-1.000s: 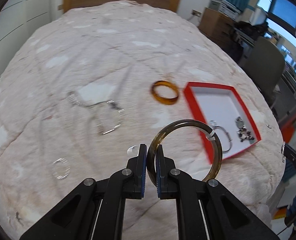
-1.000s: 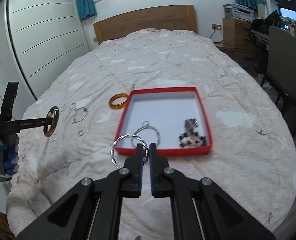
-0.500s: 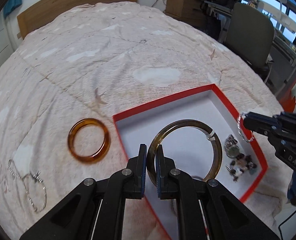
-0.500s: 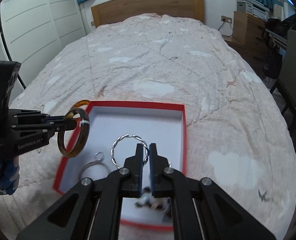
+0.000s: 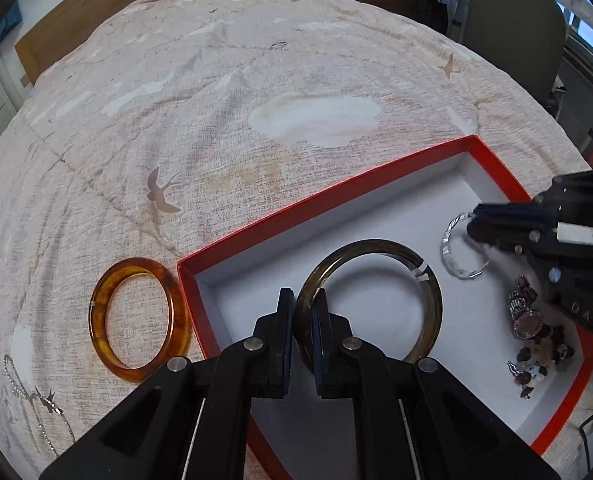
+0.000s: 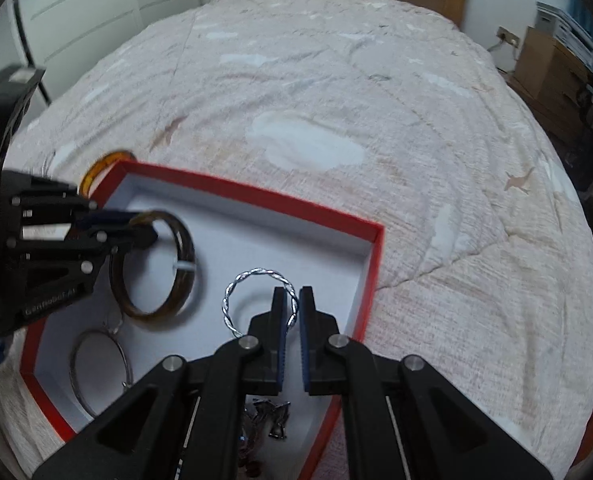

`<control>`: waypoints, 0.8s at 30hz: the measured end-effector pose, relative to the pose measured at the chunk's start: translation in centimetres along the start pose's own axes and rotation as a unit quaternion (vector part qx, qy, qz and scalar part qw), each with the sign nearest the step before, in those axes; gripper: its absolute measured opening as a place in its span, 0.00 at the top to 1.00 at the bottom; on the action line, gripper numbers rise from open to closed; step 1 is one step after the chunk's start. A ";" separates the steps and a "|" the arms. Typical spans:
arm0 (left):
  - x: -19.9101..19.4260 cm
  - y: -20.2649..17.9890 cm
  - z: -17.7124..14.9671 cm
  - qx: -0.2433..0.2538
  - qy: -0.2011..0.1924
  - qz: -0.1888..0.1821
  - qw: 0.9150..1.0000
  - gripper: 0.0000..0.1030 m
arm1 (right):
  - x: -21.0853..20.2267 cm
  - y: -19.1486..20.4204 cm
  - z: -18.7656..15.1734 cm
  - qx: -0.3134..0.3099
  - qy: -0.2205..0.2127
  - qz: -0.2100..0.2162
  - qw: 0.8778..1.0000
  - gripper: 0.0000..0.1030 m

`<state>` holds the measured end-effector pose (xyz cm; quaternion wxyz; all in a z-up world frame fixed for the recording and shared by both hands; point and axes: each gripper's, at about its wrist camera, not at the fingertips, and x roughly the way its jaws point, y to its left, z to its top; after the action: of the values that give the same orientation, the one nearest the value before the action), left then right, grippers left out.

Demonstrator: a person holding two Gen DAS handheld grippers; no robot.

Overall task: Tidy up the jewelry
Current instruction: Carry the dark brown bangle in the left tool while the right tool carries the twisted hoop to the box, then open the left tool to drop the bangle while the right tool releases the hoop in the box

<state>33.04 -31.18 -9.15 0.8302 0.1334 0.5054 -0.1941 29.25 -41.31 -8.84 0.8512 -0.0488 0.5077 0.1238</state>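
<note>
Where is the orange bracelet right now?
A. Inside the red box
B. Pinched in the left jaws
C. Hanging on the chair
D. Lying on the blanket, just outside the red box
D. The orange bracelet lies flat on the blanket beside the red box, while the left gripper pinches a darker brown bangle over the box.

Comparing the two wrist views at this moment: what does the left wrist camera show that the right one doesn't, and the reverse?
Left wrist only: a thin silver chain on the bedspread and the whole amber bangle outside the red-rimmed box.

Right wrist only: a plain thin metal hoop in the box.

Both: the left gripper shut on the dark brown bangle, the right gripper shut on the twisted silver bangle.
</note>
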 end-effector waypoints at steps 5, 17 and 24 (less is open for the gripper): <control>0.2 0.4 0.1 -0.015 0.000 0.000 1.000 0.88 | 0.8 0.9 -0.3 -0.026 0.019 -0.008 0.999 0.93; -5.7 1.4 -0.9 -0.062 -0.050 -0.032 0.996 0.64 | -5.5 0.3 -0.8 0.013 -0.025 -0.039 0.999 0.93; -12.9 1.8 -5.3 -0.072 -0.073 -0.041 0.994 0.60 | -12.5 2.6 -3.2 0.077 -0.076 -0.034 0.994 0.77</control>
<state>24.35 -24.98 0.00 0.8637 0.0383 0.4612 -0.1999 20.14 -41.52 0.67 0.8923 0.0091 0.4476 0.0586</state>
